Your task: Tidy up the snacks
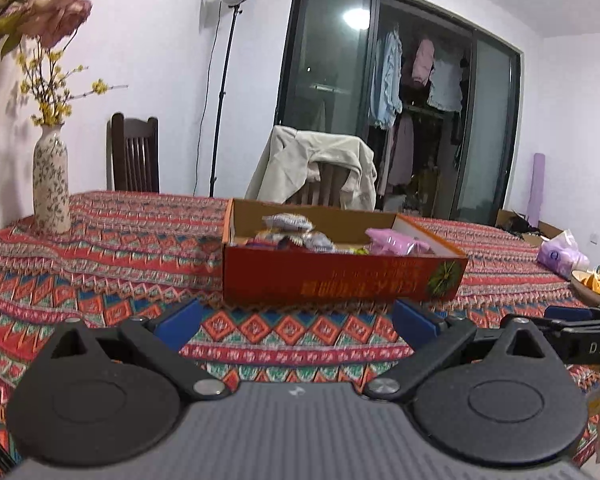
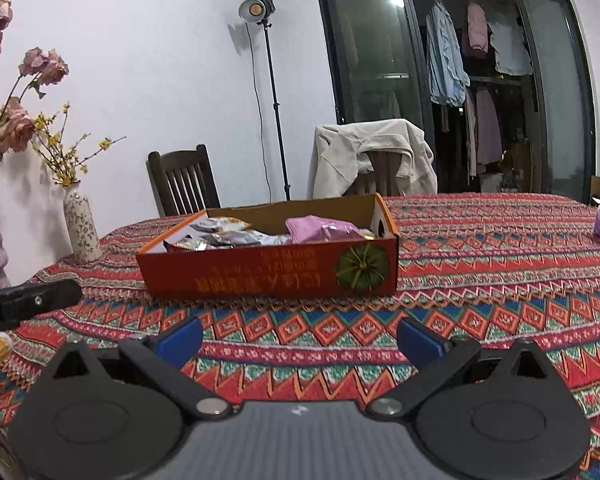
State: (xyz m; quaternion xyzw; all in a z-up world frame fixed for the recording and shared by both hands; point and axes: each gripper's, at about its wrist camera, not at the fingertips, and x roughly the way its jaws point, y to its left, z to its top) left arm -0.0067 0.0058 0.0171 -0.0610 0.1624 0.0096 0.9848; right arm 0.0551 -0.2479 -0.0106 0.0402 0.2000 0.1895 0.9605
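Left gripper (image 1: 296, 316) spread, empty | right gripper (image 2: 300, 334) spread, empty | both facing snack box (image 2: 268, 276)

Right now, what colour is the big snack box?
The snack box is orange-red outside with yellow writing and a green pumpkin picture; plain brown cardboard inside. The right wrist view shows it best.

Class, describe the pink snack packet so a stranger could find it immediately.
Start at the patterned tablecloth and find the shallow orange cardboard box with a green pumpkin printed on its front. Inside, toward the pumpkin end, lies the pink snack packet. Its neighbours are silvery packets; it alone is plain pink.
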